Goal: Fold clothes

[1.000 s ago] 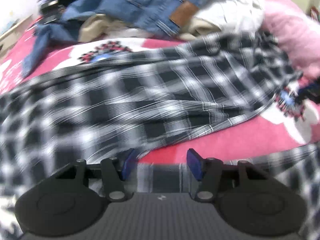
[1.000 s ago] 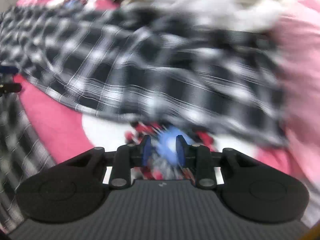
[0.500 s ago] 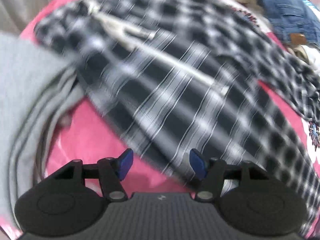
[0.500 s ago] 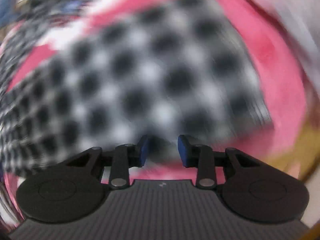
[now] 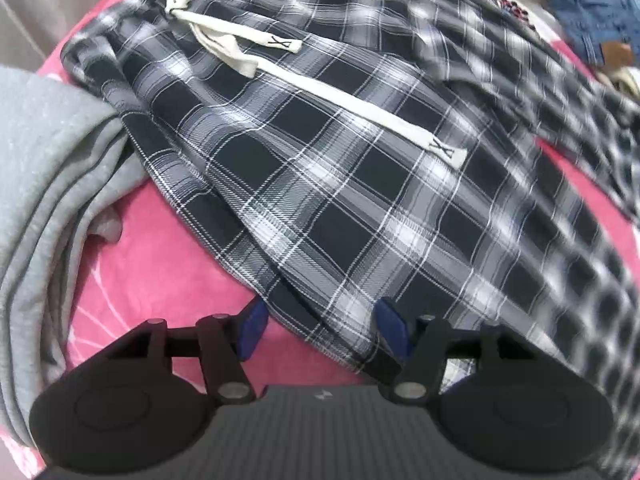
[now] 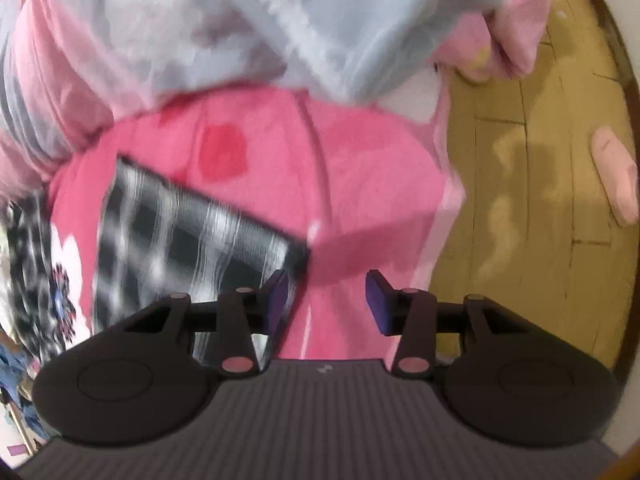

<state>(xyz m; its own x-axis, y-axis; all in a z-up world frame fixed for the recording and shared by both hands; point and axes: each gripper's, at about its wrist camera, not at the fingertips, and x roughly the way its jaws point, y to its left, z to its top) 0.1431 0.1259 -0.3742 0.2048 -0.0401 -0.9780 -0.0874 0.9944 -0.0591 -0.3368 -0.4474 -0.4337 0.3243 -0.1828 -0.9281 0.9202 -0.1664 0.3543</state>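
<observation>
Left gripper [image 5: 318,330] is hovering wide, unclamped, over the trousers' [image 5: 340,184] edge; right gripper [image 6: 326,302] is opening, empty, beside their hem; a shallow pinch risks slipping.

I count one pair of plaid trousers [image 5: 340,184] with two drawstring ends [image 5: 444,150]. One grey garment [image 5: 44,152], one denim piece [image 5: 592,12]. Two grippers: left gripper [image 5: 320,328], right gripper [image 6: 326,300].
</observation>
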